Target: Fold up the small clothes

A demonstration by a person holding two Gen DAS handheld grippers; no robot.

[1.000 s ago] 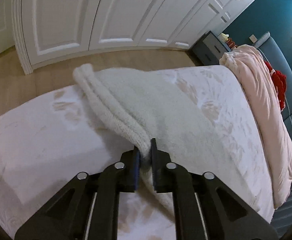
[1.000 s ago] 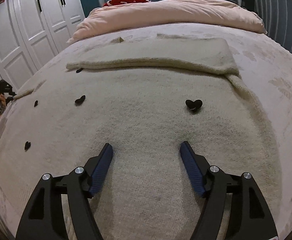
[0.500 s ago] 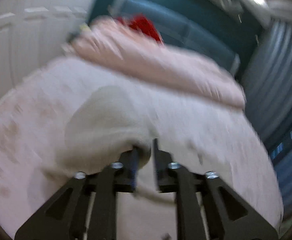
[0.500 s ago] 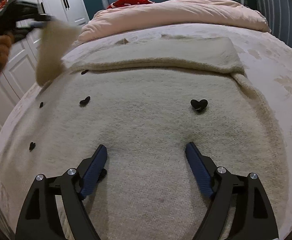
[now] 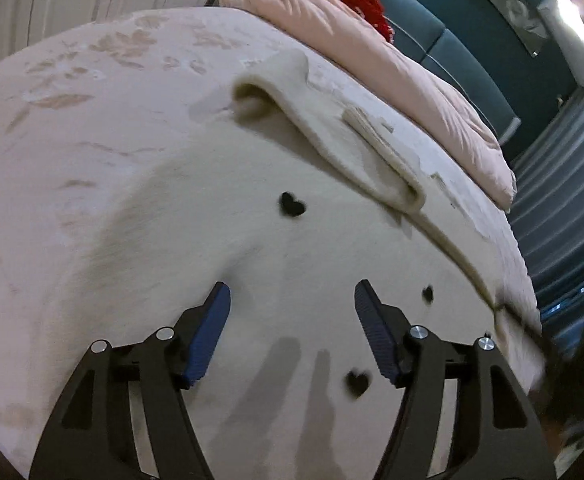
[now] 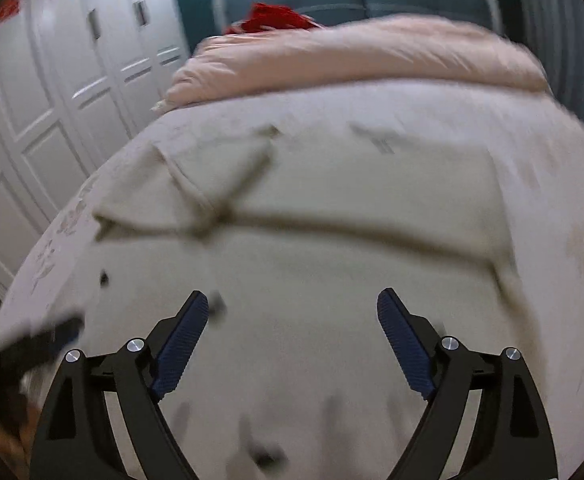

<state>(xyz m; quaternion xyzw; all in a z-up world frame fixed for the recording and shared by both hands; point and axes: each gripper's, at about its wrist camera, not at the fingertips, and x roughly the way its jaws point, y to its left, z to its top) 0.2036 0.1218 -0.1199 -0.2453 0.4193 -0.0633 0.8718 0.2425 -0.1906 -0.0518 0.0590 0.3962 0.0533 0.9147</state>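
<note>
A cream knit sweater (image 5: 252, 184) with small black hearts (image 5: 292, 205) lies flat on the bed. One sleeve (image 5: 331, 136) is folded across its upper part, and a second folded sleeve (image 6: 196, 184) shows in the blurred right wrist view. My left gripper (image 5: 292, 286) hovers over the sweater's body. Its jaws are opening and nothing is between them. My right gripper (image 6: 293, 293) hangs above the lower body of the sweater (image 6: 331, 272). Its jaws are wide and still opening, with nothing between them.
The pale patterned bedspread (image 5: 72, 120) surrounds the sweater. A pink duvet (image 5: 391, 64) and a red item (image 5: 365, 4) lie at the head of the bed, against a teal headboard (image 5: 471, 40). White wardrobe doors (image 6: 52, 100) stand to the left.
My left gripper carried the sleeve across over the sweater, let go of it and spread its jaws. My right gripper rose a little and widened slightly.
</note>
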